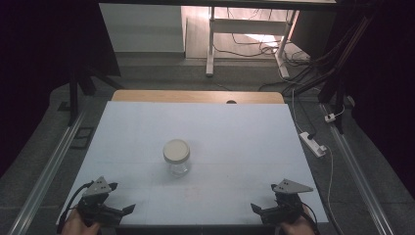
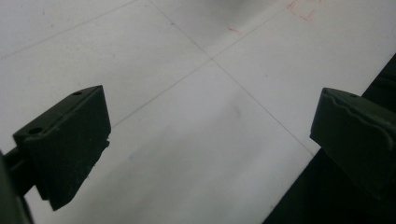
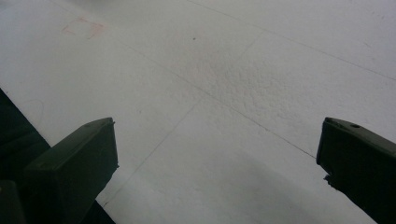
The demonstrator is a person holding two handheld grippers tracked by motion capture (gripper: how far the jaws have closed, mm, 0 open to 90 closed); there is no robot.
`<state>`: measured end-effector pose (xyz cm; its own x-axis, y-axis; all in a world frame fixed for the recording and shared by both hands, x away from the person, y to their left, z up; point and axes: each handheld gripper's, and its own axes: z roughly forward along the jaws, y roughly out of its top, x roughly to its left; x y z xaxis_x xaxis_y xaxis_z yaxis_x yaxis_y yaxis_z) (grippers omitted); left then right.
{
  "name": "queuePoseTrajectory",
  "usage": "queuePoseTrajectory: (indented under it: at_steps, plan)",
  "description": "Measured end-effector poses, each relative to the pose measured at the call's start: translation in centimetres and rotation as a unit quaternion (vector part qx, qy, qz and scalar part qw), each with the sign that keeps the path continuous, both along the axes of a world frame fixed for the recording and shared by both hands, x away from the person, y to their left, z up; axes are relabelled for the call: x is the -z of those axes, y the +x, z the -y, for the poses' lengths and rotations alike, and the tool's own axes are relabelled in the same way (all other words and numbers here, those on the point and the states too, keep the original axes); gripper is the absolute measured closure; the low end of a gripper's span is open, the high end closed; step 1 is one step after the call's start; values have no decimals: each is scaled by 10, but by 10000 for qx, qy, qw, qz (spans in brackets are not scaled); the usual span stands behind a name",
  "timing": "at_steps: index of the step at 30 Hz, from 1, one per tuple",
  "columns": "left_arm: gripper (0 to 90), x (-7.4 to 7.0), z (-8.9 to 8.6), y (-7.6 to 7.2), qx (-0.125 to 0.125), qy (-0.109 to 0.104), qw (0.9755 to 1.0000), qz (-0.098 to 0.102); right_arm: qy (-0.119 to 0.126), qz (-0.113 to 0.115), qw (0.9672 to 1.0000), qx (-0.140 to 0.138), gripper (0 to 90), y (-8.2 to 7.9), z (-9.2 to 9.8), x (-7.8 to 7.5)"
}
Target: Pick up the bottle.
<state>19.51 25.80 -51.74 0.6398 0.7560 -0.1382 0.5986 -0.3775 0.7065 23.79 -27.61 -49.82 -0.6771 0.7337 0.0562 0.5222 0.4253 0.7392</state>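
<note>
A clear jar with a pale lid stands mid-counter, no label readable. Left gripper and right gripper rest at the near edge, fingers spread apart, holding nothing

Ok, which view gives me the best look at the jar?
The high view: the jar stands upright mid-table with its pale lid on, both grippers apart from it. Both gripper views look at white tabletop between open jaws.

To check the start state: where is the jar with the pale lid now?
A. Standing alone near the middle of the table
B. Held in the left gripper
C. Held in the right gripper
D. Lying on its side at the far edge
A: the jar stands upright mid-table, apart from the left gripper and the right gripper, both open near the front edge.
</note>
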Motion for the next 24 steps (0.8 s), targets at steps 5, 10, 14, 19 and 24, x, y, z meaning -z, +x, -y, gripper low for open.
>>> queuePoseTrajectory:
  at_steps: [5,10,14,19,24]
  plan:
    - [0,-1,6,6,124,-59,9999,58,-9,2,10000,-5,0,0,0,0]
    - [0,-2,11,14,213,-136,9997,31,-21,0,10000,-16,0,0,0,0]
    - [0,-3,15,20,230,-186,9995,101,-34,-6,10000,-29,0,0,0,0]
    - [0,-7,20,29,251,-301,9991,175,-45,-4,10000,-28,0,0,-1,0]
    - [0,-9,28,39,353,-186,9989,260,-47,-10,10000,-28,0,0,-1,0]
